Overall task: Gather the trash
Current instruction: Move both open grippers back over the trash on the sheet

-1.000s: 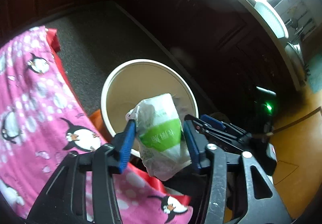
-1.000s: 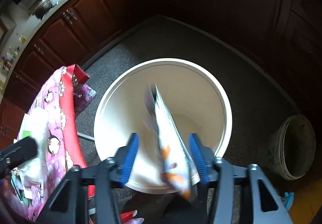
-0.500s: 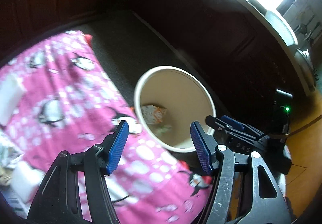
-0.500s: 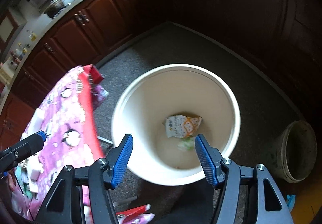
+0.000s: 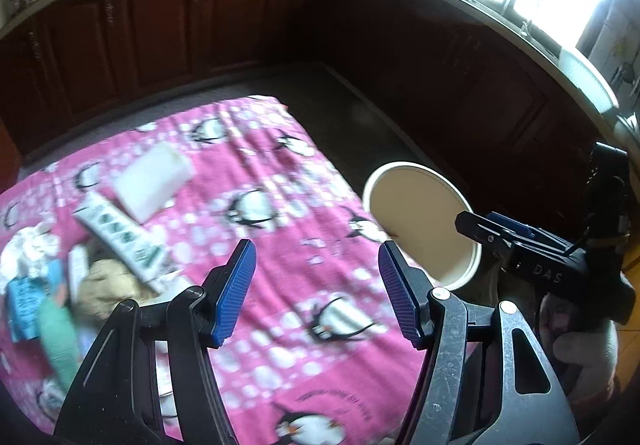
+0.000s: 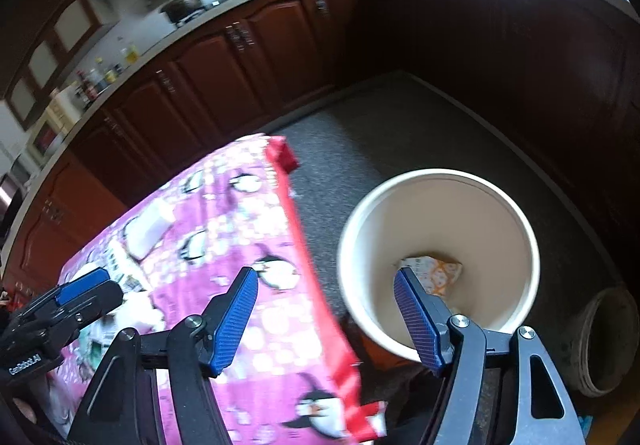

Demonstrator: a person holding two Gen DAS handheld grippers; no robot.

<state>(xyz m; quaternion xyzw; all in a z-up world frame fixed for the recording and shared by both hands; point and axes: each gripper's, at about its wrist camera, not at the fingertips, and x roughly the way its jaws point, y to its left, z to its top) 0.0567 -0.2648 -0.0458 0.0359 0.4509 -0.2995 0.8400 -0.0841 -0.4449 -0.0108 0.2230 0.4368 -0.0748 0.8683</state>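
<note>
Pink penguin-print cloth (image 5: 280, 213) fills the left wrist view, covering a table; left gripper (image 5: 316, 285) hangs above it, blue pads spread, nothing between them — jaws have just been opening. Trash pile (image 5: 60, 285) sits at the cloth's left end: white-and-green tube (image 5: 120, 237), white packet (image 5: 154, 181) just beyond it, blue carton (image 5: 26, 297), crumpled tan paper (image 5: 104, 285), all blurred. White bucket (image 5: 420, 221) stands on the floor off the cloth's right edge; right gripper (image 5: 496, 225) reaches in beside it, held by a gloved hand (image 5: 584, 357). Right wrist view: right gripper (image 6: 326, 309) over the gap between cloth edge and bucket (image 6: 360, 229), jaws spread and empty, just been opening. Orange-and-white wrapper (image 6: 436, 273) lies on the bucket's bottom. Left gripper (image 6: 76, 289) shows at the left edge over the cloth (image 6: 240, 229). Second, dirty pot (image 6: 604, 345) stands on the floor right of the bucket — well apart from the cloth.
</note>
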